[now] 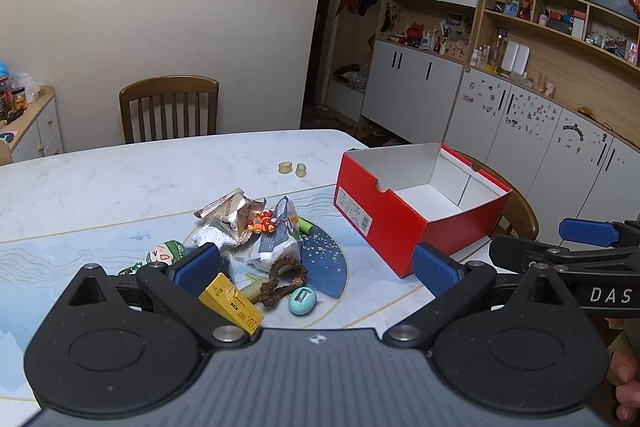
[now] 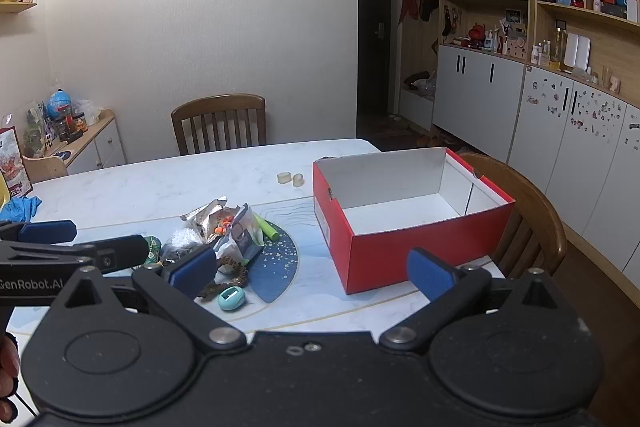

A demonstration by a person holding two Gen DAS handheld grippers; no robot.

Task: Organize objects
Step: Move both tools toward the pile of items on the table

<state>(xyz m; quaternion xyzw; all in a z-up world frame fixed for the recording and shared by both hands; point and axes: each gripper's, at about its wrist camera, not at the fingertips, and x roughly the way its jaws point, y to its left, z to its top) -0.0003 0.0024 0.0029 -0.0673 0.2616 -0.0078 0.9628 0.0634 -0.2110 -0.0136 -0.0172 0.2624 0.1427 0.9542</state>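
Note:
A pile of small objects lies on the table: a yellow box (image 1: 232, 301), a brown hair tie (image 1: 282, 281), a teal egg-shaped item (image 1: 303, 301), foil snack packets (image 1: 232, 213), a green tube (image 1: 306, 225) and a green-hatted doll (image 1: 164, 253). An open, empty red box (image 1: 416, 207) stands to the right of the pile. My left gripper (image 1: 316, 269) is open and empty above the pile. My right gripper (image 2: 312, 271) is open and empty, between the pile (image 2: 228, 239) and the red box (image 2: 400, 219).
Two small beige round pieces (image 1: 292, 169) lie farther back on the white marble table (image 1: 140, 175). Wooden chairs stand at the far side (image 1: 170, 109) and behind the red box (image 2: 524, 211). Cabinets and shelves line the right wall. A blue cloth (image 2: 20, 207) lies at the left.

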